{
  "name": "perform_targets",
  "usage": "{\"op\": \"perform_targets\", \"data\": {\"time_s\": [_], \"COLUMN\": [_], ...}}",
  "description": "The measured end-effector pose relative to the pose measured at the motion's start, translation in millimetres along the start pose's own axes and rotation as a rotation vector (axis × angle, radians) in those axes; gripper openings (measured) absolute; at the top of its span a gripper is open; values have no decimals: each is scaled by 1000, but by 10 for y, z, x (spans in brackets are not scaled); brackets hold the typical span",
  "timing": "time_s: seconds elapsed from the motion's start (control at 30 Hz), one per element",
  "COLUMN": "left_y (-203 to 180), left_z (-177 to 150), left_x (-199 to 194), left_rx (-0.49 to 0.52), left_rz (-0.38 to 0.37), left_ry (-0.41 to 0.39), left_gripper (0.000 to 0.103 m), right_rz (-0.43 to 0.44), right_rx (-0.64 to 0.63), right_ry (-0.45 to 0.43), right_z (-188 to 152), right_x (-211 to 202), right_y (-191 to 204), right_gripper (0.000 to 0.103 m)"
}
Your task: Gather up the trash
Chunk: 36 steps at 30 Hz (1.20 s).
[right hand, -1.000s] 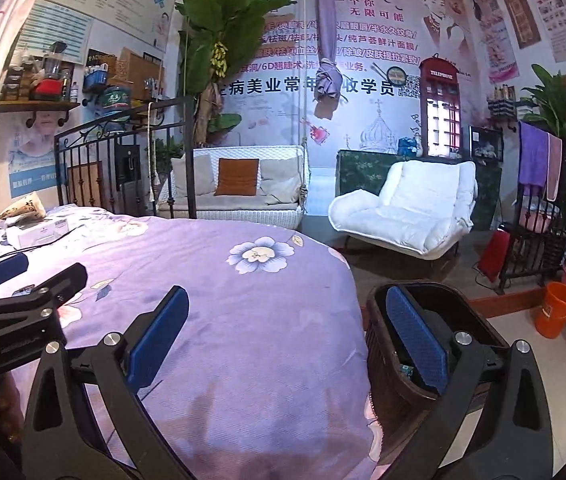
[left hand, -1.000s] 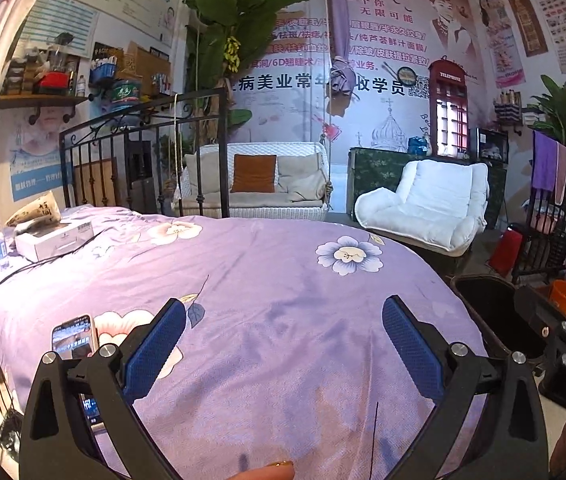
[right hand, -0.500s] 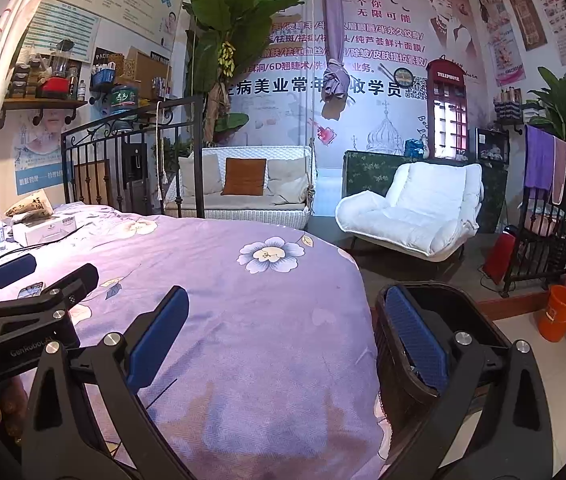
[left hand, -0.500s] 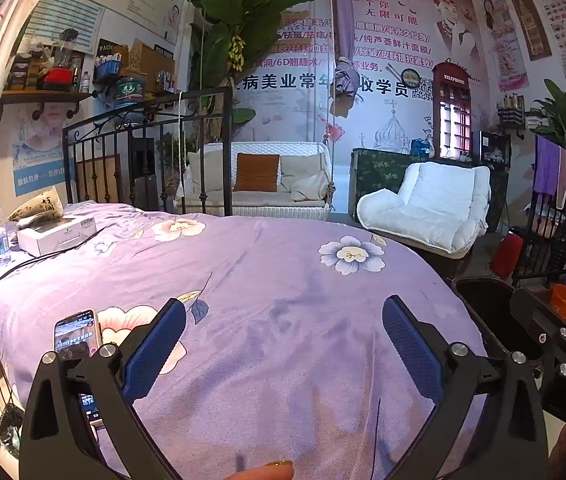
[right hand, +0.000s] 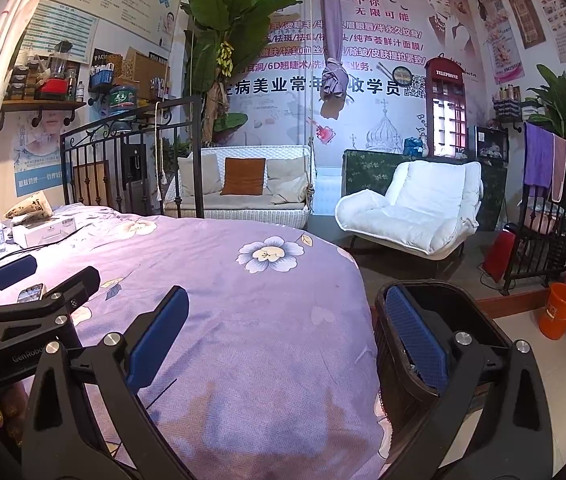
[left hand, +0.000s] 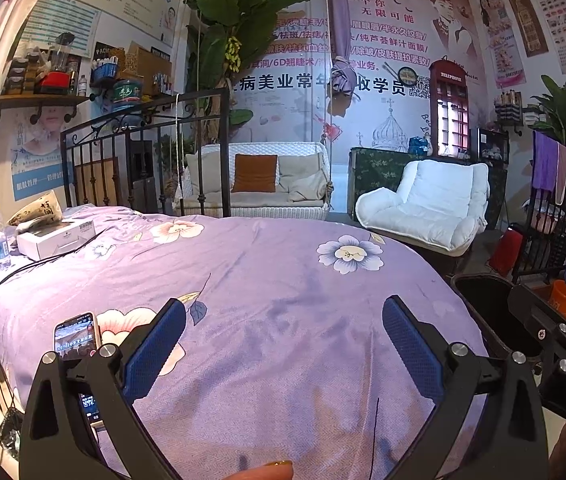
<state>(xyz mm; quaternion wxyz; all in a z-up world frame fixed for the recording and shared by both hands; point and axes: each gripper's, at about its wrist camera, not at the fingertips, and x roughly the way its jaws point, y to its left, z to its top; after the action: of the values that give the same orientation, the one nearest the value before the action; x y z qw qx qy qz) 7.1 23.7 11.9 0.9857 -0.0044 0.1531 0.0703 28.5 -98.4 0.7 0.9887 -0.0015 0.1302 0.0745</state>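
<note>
Left gripper (left hand: 283, 344) and right gripper (right hand: 287, 336) hover over the bed (left hand: 283, 280), fingers apart, holding nothing. The bin (right hand: 435, 286) stands beside the bed, likely for easy drops.

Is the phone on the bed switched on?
On: the phone lies face up on the purple bedspread, its screen lit with a picture.

we've got both wrist cams low over the purple bed (left hand: 283, 280), facing the far mural wall (right hand: 383, 40), left one sits further left, right one nearer the black bin (right hand: 435, 304), both share bed, swing sofa (left hand: 259, 180), white armchair (right hand: 415, 208)
</note>
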Motion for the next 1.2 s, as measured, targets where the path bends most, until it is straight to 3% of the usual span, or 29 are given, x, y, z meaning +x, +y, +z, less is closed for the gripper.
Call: {"op": "perform_targets", "data": {"time_s": [1.2], "left_y": [4], "left_z": [43], "left_x": [-27], "left_rx": [5], "left_rz": [-3], "left_ry": [4], "left_gripper": [98], "right_rz": [0], "right_rx": [5], "right_ry": [1], "right_z": [17], "right_x": [-10], "right_y": [8], "right_gripper": [98]}}
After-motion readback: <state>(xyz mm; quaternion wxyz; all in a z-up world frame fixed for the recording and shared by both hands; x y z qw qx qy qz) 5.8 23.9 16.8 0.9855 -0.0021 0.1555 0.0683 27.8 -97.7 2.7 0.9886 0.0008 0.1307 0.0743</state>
